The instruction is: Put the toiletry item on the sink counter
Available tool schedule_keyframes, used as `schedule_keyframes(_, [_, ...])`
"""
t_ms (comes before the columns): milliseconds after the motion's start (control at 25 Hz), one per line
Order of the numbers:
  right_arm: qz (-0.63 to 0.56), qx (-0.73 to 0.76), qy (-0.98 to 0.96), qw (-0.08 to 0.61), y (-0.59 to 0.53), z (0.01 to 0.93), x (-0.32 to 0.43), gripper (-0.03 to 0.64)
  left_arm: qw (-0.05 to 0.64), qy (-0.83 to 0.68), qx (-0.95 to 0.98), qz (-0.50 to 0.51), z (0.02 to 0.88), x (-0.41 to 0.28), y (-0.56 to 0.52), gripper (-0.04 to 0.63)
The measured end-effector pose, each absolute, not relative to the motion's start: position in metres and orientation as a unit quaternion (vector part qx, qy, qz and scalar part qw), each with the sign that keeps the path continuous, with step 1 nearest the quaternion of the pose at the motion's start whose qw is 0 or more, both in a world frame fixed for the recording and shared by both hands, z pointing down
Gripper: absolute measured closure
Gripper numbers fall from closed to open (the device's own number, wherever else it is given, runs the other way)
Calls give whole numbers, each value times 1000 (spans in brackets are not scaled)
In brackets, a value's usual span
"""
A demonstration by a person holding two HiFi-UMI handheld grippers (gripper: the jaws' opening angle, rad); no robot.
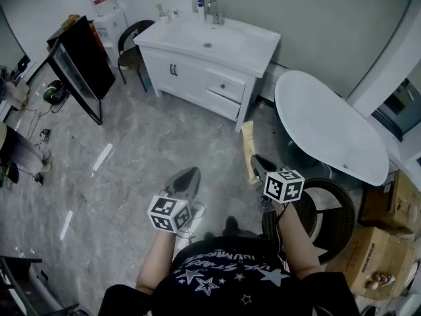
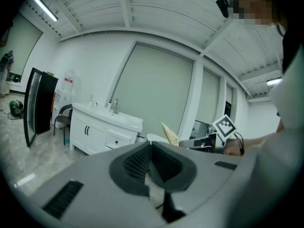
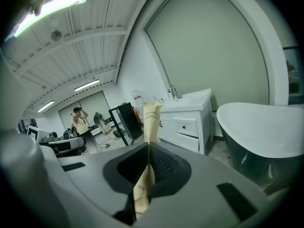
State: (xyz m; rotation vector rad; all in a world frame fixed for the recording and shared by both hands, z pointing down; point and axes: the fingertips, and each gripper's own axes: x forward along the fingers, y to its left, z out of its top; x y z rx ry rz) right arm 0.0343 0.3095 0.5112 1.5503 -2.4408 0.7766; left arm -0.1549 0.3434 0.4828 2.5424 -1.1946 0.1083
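Grey floor (image 1: 131, 157), tan toothbrush packet (image 3: 151, 120) (flat, lettered)

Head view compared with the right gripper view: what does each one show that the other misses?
Only the head view shows the left gripper and the cardboard boxes. Only the right gripper view shows the ceiling lights and a distant person standing. Both show the right gripper clamped on the toothbrush packet, the white sink counter and the bathtub.
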Motion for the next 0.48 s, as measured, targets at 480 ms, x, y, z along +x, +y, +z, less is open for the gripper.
schedule_keyframes(480, [278, 520, -805, 61, 339, 529, 11, 594, 173, -419, 890, 52, 502, -194, 381, 575])
